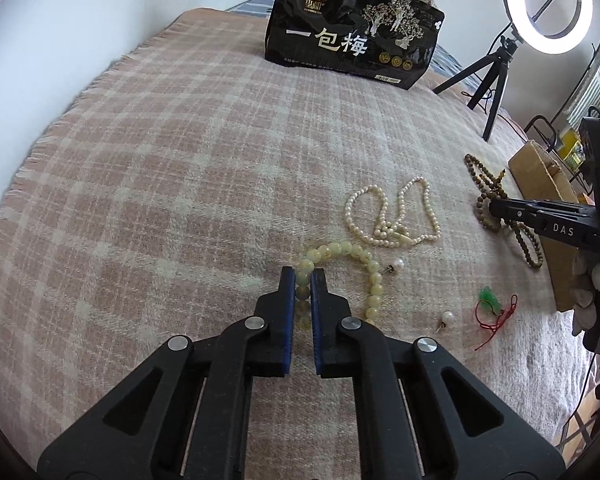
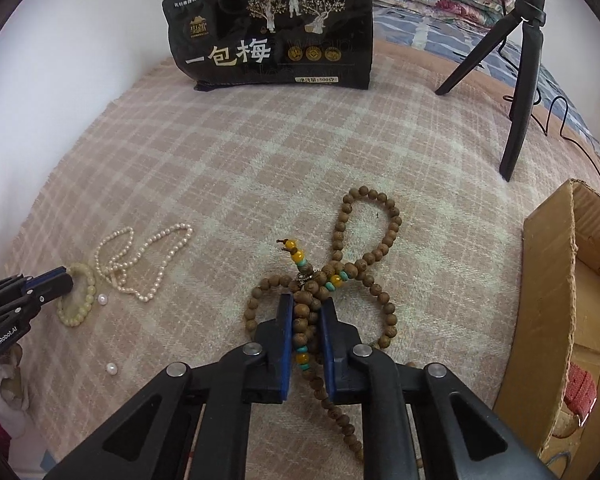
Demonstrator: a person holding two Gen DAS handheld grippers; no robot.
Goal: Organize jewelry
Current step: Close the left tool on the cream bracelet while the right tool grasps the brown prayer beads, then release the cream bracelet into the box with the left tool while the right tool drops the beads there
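My left gripper (image 1: 303, 276) is shut on a pale yellow bead bracelet (image 1: 358, 258) that lies on the plaid blanket; it also shows in the right wrist view (image 2: 80, 296). My right gripper (image 2: 307, 304) is shut on a brown wooden bead string (image 2: 374, 256) with yellow and turquoise beads; it also shows in the left wrist view (image 1: 482, 196). A white pearl necklace (image 1: 388, 216) lies between them. Two pearl earrings (image 1: 398, 265) (image 1: 446, 317) and a green pendant on a red cord (image 1: 490, 298) lie nearby.
A cardboard box (image 2: 556, 280) stands open at the right edge of the blanket. A black snack bag (image 2: 272, 32) stands at the back. A black tripod (image 2: 520, 80) with a ring light (image 1: 548, 4) stands at the back right. A white wall is on the left.
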